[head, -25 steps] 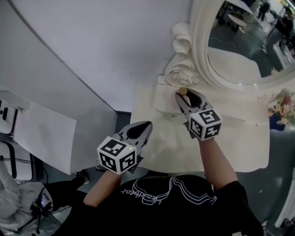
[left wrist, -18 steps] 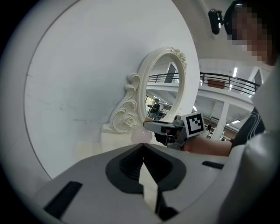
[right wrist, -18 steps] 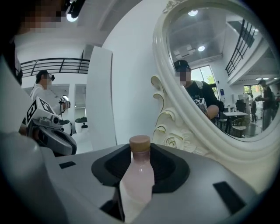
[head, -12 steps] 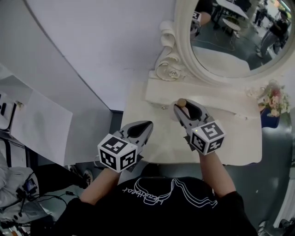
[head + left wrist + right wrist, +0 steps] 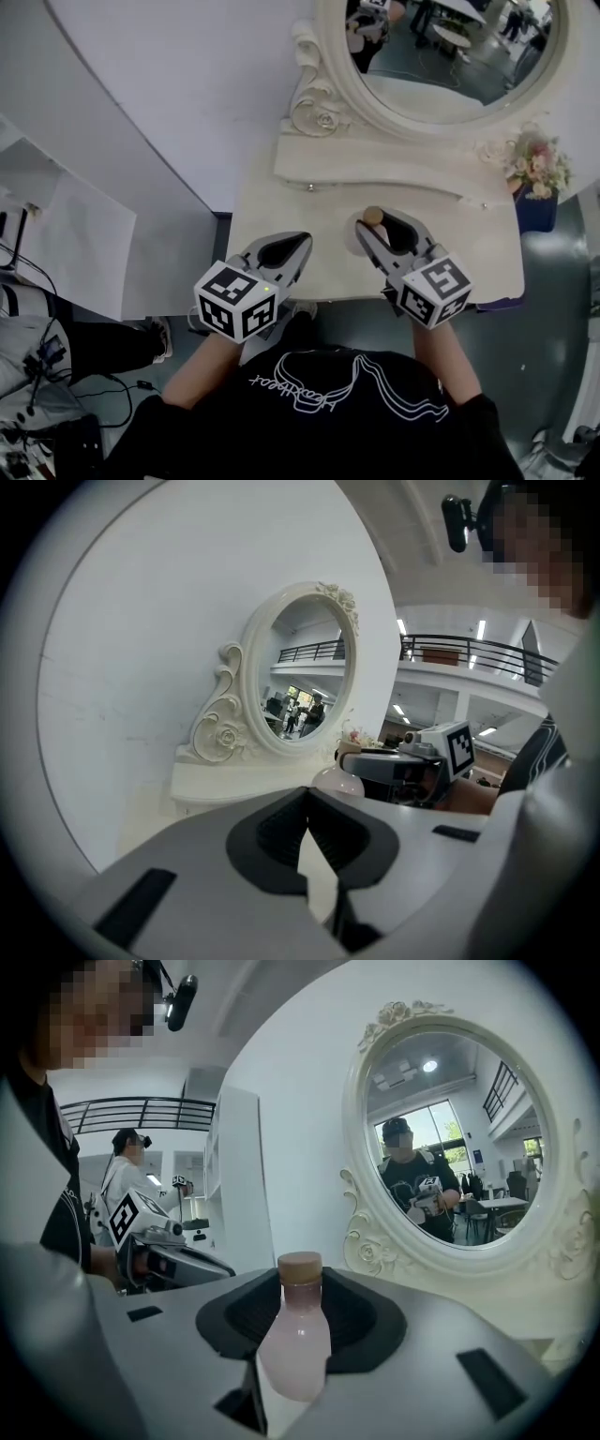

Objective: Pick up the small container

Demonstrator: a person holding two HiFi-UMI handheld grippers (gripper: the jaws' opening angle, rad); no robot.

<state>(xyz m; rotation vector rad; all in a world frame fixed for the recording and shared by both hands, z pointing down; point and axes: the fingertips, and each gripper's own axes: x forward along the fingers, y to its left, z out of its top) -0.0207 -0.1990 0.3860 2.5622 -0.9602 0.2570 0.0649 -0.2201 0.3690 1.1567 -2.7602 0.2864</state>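
Tongs in the person's right hand, the right gripper, are clamping the small container, a pink bottle with a tan cap. The jaws are pressing on its body and holding it upright, probably so that the cap is free of the pads and the bottle cannot tip. The bottle is sitting over the front part of the white dressing table. No view is showing whether its base is off the tabletop.

To the left, the left gripper is hovering at the table's near edge with its jaws together and nothing between them, seemingly parked aside because one gripper is enough for this pick.

Farther back, an oval mirror in a carved white frame is standing against the wall, with a small bunch of flowers at its right.
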